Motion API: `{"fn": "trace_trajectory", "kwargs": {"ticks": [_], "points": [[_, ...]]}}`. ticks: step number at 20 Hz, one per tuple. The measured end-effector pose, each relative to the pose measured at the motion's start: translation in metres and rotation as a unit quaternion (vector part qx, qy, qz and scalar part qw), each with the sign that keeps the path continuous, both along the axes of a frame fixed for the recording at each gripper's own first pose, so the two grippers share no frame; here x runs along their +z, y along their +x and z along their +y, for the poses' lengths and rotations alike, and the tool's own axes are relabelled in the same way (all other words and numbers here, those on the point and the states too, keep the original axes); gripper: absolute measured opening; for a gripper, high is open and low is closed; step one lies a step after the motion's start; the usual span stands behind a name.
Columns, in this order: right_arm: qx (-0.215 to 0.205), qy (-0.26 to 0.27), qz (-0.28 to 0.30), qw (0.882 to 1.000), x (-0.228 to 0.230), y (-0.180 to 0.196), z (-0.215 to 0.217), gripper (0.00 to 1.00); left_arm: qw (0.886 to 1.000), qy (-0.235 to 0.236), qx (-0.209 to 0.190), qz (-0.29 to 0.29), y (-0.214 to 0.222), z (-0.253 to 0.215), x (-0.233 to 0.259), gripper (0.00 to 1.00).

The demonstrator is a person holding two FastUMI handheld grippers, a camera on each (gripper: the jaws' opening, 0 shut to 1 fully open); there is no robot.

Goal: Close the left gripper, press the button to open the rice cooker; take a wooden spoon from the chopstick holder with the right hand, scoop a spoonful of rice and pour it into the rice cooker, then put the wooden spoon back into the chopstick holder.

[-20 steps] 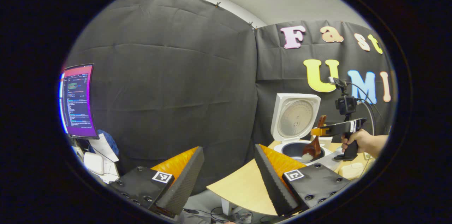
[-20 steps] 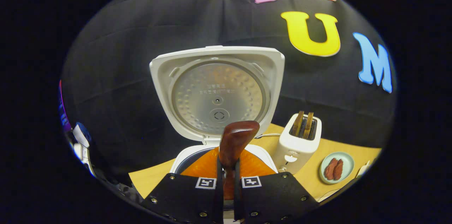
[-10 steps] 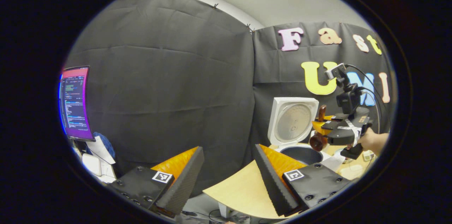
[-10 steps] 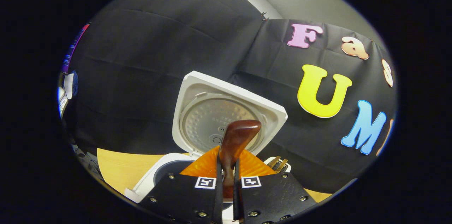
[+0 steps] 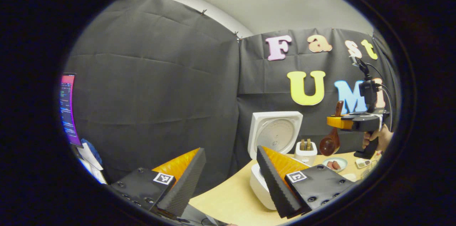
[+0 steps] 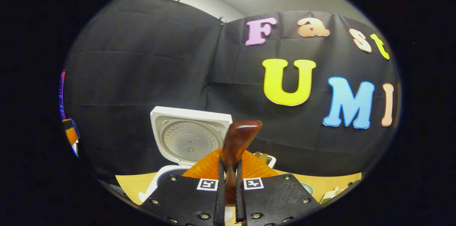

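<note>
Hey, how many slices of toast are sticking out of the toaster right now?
2. Both slices stand upright side by side in the slots of the white toaster, on the table just right of the open rice cooker, seen in the left gripper view. Nothing seems hidden.

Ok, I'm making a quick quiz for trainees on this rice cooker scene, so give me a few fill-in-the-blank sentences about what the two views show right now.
1. The rice cooker lid stands ____.
2. The right gripper is shut on the ____.
3. The left gripper has its fingers ____ and holds nothing.
4. Two slices stick up from the white ____ beside the cooker.

Missing words: open; wooden spoon; apart; toaster.
</note>
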State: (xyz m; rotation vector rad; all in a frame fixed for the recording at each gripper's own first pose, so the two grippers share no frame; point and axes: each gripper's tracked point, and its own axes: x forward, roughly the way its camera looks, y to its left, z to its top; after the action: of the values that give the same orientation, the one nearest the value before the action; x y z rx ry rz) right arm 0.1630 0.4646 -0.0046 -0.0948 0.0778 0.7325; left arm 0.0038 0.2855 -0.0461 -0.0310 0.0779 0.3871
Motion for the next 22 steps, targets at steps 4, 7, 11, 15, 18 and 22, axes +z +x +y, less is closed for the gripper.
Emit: {"fn": "trace_trajectory", "kwargs": {"ticks": [4, 7, 11, 15, 18, 22], "points": [[-0.049, 0.010, -0.006, 0.999, 0.009, 0.015, -0.071, 0.12, 0.999, 0.001, -0.029, -0.015, 0.024, -0.033, 0.012, 1.00], [-0.095, 0.013, -0.001, 0.995, 0.005, 0.031, -0.131, 0.12, 0.999, -0.002, -0.051, -0.020, 0.043, -0.060, 0.014, 1.00], [-0.144, 0.028, 0.024, 0.989, -0.005, 0.045, -0.204, 0.12, 0.996, -0.008, -0.080, -0.028, 0.064, -0.102, 0.022, 1.00], [-0.191, 0.024, 0.031, 0.981, -0.018, 0.058, -0.269, 0.12, 0.994, -0.002, -0.104, -0.032, 0.080, -0.139, 0.028, 1.00], [-0.220, 0.030, 0.044, 0.974, -0.030, 0.062, -0.312, 0.12, 0.992, -0.003, -0.118, -0.035, 0.088, -0.164, 0.034, 0.99], [-0.256, 0.029, 0.069, 0.964, -0.055, 0.068, -0.360, 0.12, 0.991, 0.003, -0.132, -0.033, 0.093, -0.190, 0.037, 0.95]]}}
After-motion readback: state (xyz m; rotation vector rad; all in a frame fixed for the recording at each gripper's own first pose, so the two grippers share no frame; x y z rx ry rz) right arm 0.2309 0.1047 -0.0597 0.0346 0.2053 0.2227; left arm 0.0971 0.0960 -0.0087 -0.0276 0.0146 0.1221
